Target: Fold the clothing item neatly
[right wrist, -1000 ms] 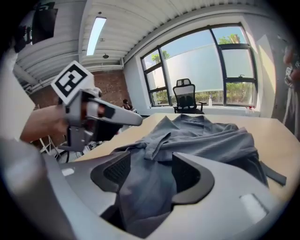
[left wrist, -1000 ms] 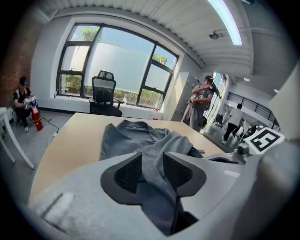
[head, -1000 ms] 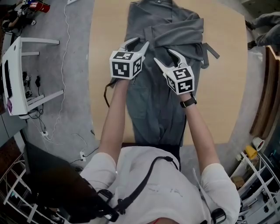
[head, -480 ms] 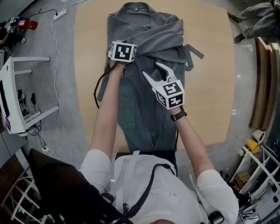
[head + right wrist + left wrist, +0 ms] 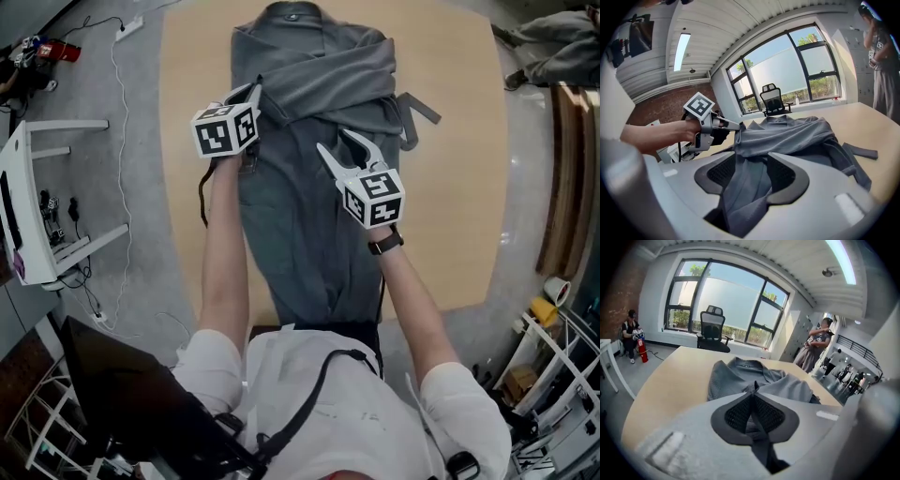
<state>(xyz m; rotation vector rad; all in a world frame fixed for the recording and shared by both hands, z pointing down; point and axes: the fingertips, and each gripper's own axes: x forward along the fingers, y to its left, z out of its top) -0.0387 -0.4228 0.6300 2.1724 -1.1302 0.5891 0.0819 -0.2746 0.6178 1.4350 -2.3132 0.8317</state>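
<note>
Soft, light and limp, by the look of the grey jacket (image 5: 309,206): apt to sag and drag its layers. Best taken at seams or doubled edges, pinching through every layer.

Spread along the wooden table (image 5: 450,187), collar at 12 o'clock, hem at 6, sleeves crossed over the chest.

Left gripper (image 5: 254,89) at the jacket's 10 o'clock edge, jaws just closed onto a pinch of fabric. Right gripper (image 5: 334,141) near the middle, jaws just narrowing yet apart, a fold between them, seemingly unpinched.

Smooth tabletop, probably little grip. Around it, grey floor (image 5: 141,216) with cables. Past 12 o'clock, window (image 5: 726,291) and office chair (image 5: 712,329).
</note>
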